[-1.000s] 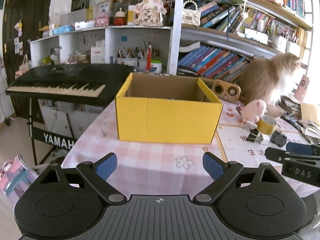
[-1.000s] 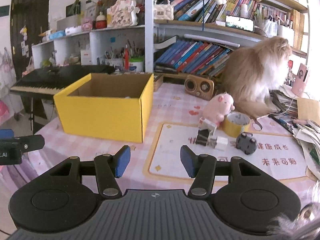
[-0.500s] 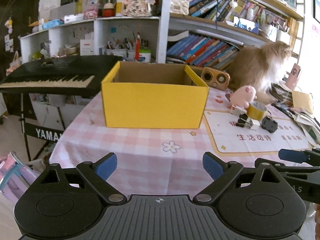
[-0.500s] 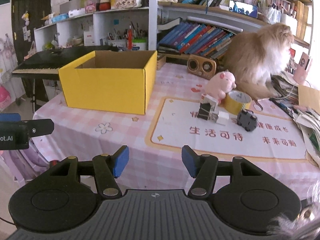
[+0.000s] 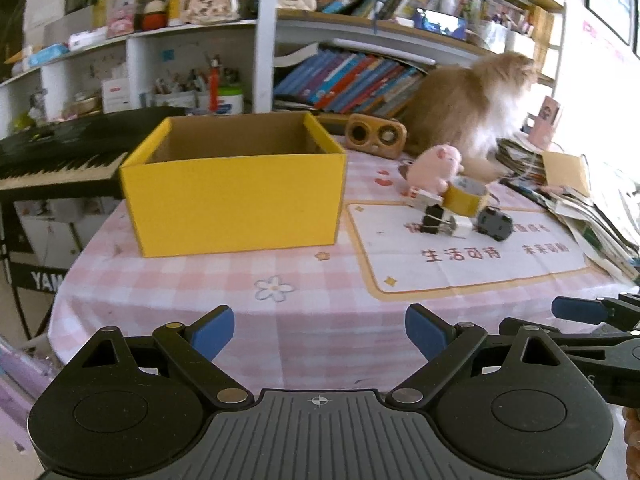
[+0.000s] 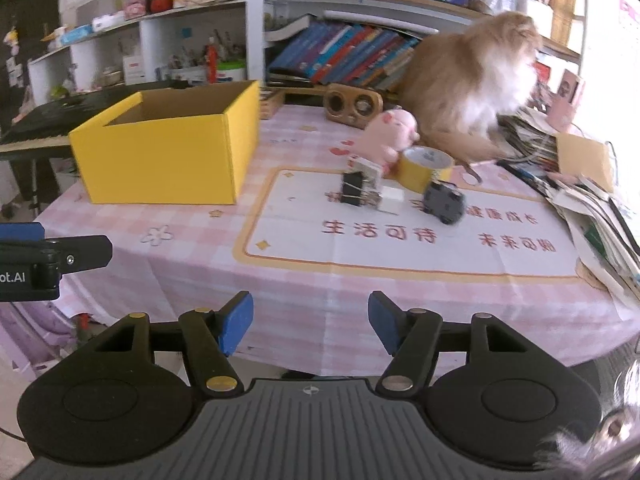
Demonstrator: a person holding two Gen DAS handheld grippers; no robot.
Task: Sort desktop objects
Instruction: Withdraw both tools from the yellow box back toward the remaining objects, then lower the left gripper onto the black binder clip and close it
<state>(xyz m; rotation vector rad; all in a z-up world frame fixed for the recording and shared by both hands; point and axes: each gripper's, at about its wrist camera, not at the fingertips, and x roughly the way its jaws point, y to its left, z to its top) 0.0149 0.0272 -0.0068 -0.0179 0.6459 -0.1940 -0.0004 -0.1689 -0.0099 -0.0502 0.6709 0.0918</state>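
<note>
An open yellow cardboard box (image 5: 236, 196) (image 6: 168, 152) stands on the pink checked tablecloth. To its right, on a white mat, lie a pink pig plush (image 6: 390, 132), a yellow tape roll (image 6: 424, 166), a black binder clip (image 6: 354, 192), a small white block (image 6: 392, 196) and a dark toy car (image 6: 444, 202). The same cluster shows in the left wrist view, with the tape roll (image 5: 466, 198) and toy car (image 5: 496, 222). My left gripper (image 5: 320, 332) is open and empty before the table's front edge. My right gripper (image 6: 310, 320) is open and empty, short of the mat.
A fluffy cat (image 6: 476, 84) sits at the back right beside a wooden speaker (image 6: 352, 104). Stacked papers and books (image 6: 592, 200) crowd the right edge. A black keyboard (image 5: 60, 148) stands left of the table. Bookshelves fill the background.
Both grippers have pulled back and up from the table, so the box and the object cluster look farther away. Both stay open and empty.
</note>
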